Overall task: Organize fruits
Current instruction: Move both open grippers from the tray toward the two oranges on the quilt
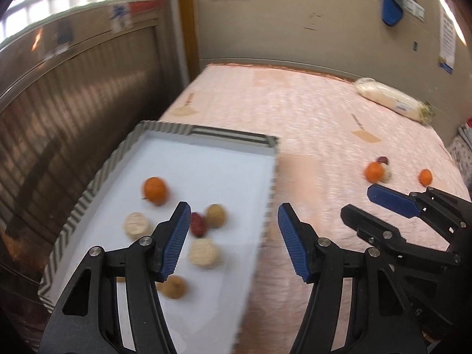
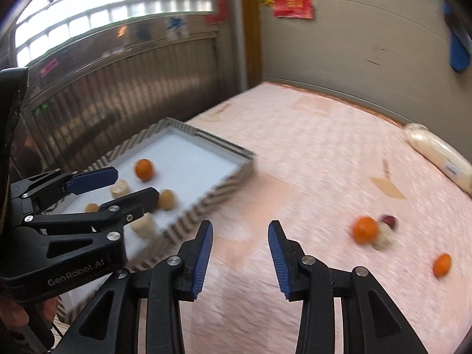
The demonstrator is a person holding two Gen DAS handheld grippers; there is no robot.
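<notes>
1. Two grippers hang over a pink bed [image 2: 309,159], both with jaws apart and nothing between them.
2. Left gripper [image 1: 233,221] sits above the striped tray's [image 1: 206,132] right edge; an orange [image 1: 155,189] and pale fruits lie inside.
3. Right gripper [image 2: 240,236] is over bare bedspread; two loose oranges [image 2: 365,229] lie to its right.

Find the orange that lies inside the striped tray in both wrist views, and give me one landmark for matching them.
Left wrist: orange left of centre, on the tray's white floor.
Right wrist: orange left of centre, mid-height.
Shared landmark: striped tray on the pink bedspread.
</notes>
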